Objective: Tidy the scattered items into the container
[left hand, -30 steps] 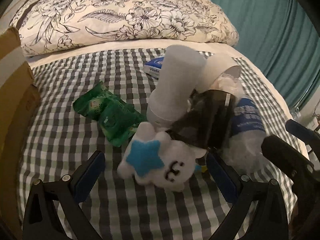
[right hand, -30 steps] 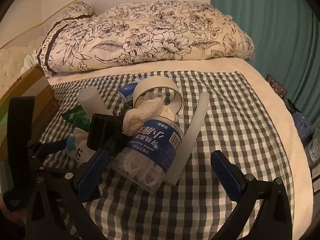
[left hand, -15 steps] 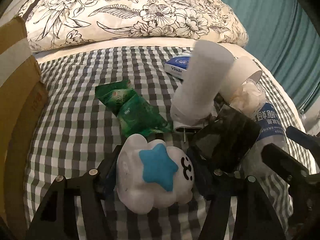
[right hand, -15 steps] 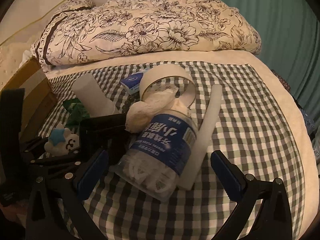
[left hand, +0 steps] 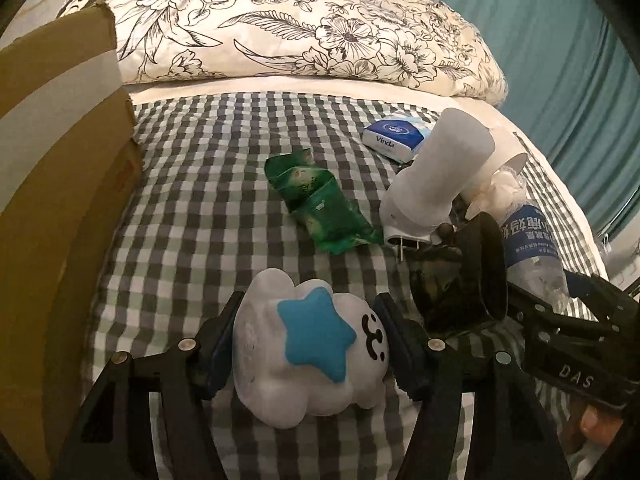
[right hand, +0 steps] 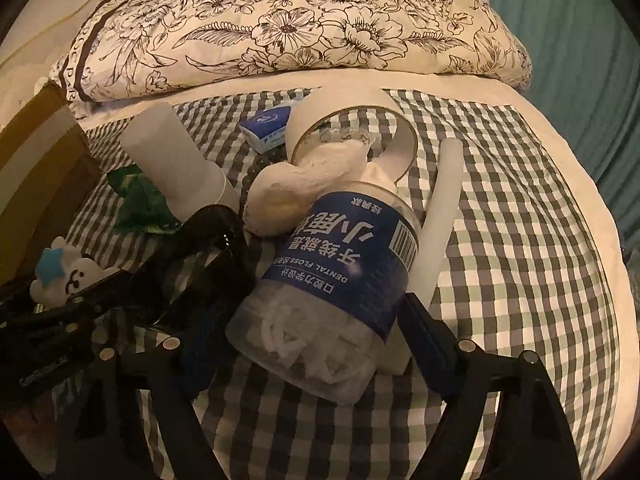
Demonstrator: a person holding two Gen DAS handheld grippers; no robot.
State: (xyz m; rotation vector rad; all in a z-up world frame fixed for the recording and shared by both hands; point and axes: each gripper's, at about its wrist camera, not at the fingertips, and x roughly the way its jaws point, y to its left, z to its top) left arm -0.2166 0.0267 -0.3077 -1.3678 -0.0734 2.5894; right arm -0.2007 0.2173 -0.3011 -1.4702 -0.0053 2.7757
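My left gripper point(left hand: 308, 344) is shut on a white cloud toy with a blue star point(left hand: 312, 344), its pads pressing both sides; the toy also shows in the right wrist view point(right hand: 66, 272). My right gripper point(right hand: 308, 336) has closed around the clear dental floss jar with a blue label point(right hand: 332, 280), fingers against its sides. The cardboard box point(left hand: 52, 184) stands at the left. A green packet point(left hand: 320, 204), a white cylinder point(left hand: 436, 176), a black holder point(left hand: 460, 276), a Vinda tissue pack point(left hand: 396, 136), a tape roll point(right hand: 344, 128) and a white foam tube point(right hand: 440, 216) lie on the checked sheet.
A floral pillow point(left hand: 288, 24) lies across the head of the bed. A teal curtain point(left hand: 560, 40) hangs at the right. A crumpled white wad point(right hand: 304, 188) rests against the jar's top. The bed's right edge point(right hand: 600, 216) drops off.
My left gripper moved in and closed on the cloud toy. My right gripper moved forward and narrowed around the dental floss jar.
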